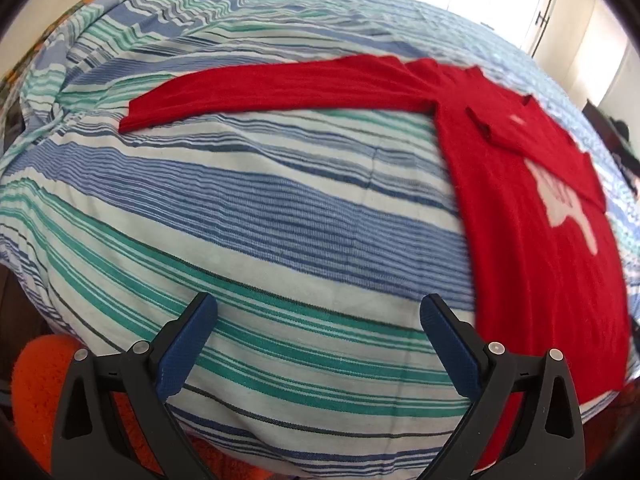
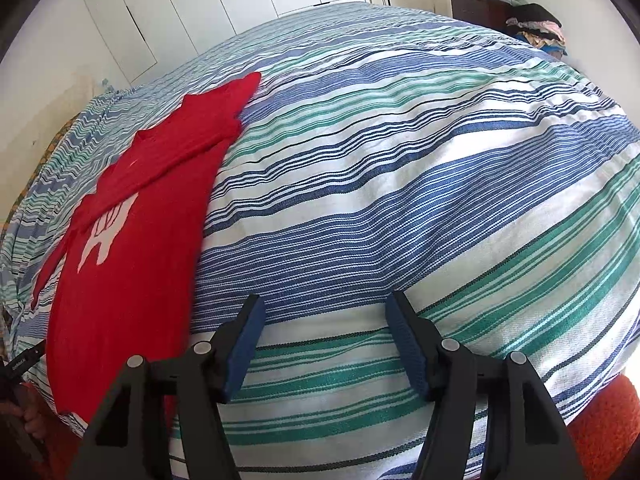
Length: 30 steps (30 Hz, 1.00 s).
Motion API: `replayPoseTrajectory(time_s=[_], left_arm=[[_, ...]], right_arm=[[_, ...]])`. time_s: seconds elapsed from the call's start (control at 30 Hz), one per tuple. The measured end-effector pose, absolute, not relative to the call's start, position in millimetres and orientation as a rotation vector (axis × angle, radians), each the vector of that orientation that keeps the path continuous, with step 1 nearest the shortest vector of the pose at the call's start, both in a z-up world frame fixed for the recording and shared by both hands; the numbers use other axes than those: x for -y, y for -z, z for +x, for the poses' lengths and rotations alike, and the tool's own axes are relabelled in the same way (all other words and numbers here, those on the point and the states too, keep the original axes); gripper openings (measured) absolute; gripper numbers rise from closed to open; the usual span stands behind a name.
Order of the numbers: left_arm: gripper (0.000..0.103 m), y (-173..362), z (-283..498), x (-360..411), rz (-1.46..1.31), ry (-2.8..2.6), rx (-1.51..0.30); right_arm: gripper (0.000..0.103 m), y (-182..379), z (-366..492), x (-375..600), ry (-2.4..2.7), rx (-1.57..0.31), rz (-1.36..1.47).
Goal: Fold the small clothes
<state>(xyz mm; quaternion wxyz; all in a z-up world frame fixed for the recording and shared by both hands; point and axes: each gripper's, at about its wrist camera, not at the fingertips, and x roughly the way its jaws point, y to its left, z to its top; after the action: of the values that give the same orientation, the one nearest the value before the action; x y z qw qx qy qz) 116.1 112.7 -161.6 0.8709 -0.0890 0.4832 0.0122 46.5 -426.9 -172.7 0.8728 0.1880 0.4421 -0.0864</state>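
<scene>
A red long-sleeved sweater [image 1: 528, 216] with a white motif on its chest lies flat on a bed covered by a blue, green and white striped bedspread [image 1: 248, 208]. It sits near the bed's front edge, hem toward that edge. In the left wrist view one sleeve [image 1: 272, 88] stretches straight out sideways across the bedspread. The other sleeve [image 2: 168, 160] appears already folded across the chest, partly covering the motif.

The left claw [image 1: 318, 308] hovers above bare bedspread just beside the sweater's side edge, jaws wide apart and holding nothing. The right claw [image 2: 324, 312] hangs over bare bedspread on the sweater's other side, jaws moderately apart, also holding nothing.

The sweater looks like soft, light knit: limp, likely to sag and drag when lifted, not fragile or slippery. The outstretched sleeve's cuff looks like the sensible place to pinch next, to carry it across the body.

No containers are visible. A pile of clothes [image 2: 536, 24] sits on a dark dresser [image 2: 476, 8] beyond the bed's far corner.
</scene>
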Motion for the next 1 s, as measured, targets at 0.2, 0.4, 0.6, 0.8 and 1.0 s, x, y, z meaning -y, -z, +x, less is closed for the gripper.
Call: replayPoseTrajectory(time_s=[0.2, 0.4, 0.6, 0.8, 1.0], left_arm=[[0.101, 134.7, 157.6, -217.0, -0.536, -0.105, -0.895], [0.075, 180.5, 196.3, -330.7, -0.946, -0.274, -0.904], [0.053, 195.4, 217.0, -347.3, -1.039, -0.272, -0.857], [0.001, 177.4, 229.7, -335.5, -0.991, -0.303, -0.886], [0.001, 72.6, 264.3, -241.9, -0.644, -0.154, -0.834]], right_arm=[[0.063, 171.3, 45.5, 428.4, 0.170, -0.926, 0.412], [0.064, 171.4, 48.5, 424.4, 0.185, -0.935, 0.391], [0.068, 171.6, 52.8, 421.3, 0.198, -0.951, 0.380], [0.075, 171.6, 59.2, 414.8, 0.208, -0.972, 0.353], [0.075, 171.5, 57.2, 416.0, 0.202, -0.966, 0.365]])
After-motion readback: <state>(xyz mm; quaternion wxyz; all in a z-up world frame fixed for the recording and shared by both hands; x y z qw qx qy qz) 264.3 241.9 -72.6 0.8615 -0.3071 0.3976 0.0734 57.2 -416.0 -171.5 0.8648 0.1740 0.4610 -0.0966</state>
